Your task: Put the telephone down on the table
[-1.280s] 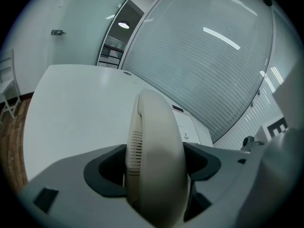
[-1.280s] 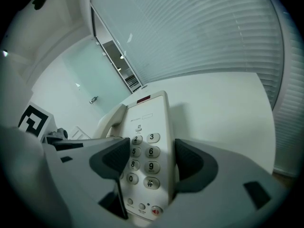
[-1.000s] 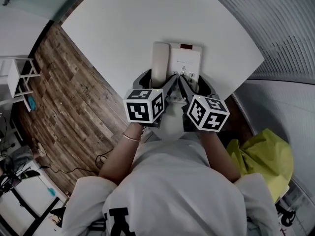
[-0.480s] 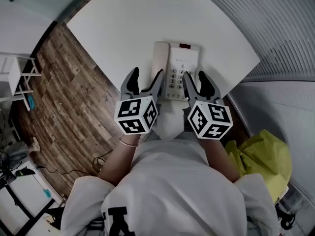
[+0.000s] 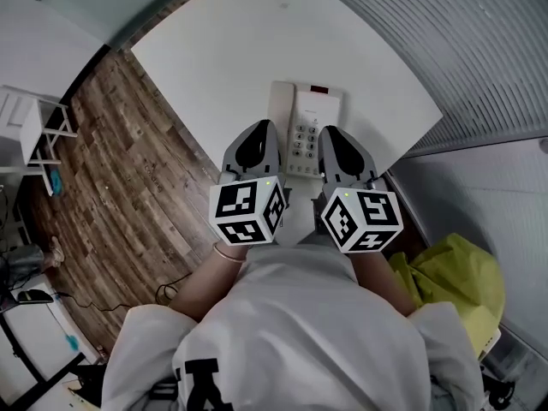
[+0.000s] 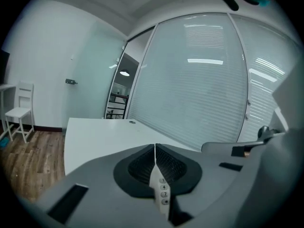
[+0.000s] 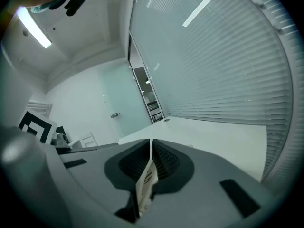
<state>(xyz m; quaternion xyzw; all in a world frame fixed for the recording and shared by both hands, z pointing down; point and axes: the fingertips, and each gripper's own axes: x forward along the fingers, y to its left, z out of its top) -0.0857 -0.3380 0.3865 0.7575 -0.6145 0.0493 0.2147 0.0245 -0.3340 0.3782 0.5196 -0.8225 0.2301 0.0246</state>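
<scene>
A cream telephone [image 5: 310, 118] lies flat on the white table [image 5: 240, 50], with its handset [image 5: 281, 110] resting in the cradle on the left side. My left gripper [image 5: 255, 144] hovers above the phone's near left corner. My right gripper [image 5: 336, 148] hovers above its near right corner. Both pairs of jaws have just been closing and are now shut, with nothing between them. In the left gripper view the shut tips [image 6: 155, 148] leave a slit showing a strip of keypad [image 6: 164, 194] below. In the right gripper view the shut tips [image 7: 151, 144] show a strip of the phone [image 7: 145, 179].
The table's near edge runs just under my hands. A wood floor [image 5: 128, 169] and a white chair [image 5: 34, 131] lie to the left. A wall of blinds [image 5: 479, 50] stands on the right, and a yellow bag [image 5: 454, 272] sits low on the right.
Both grippers have lifted up off the telephone and drawn back toward me. Their jaws went from wide open to shut. The telephone stays put on the table.
</scene>
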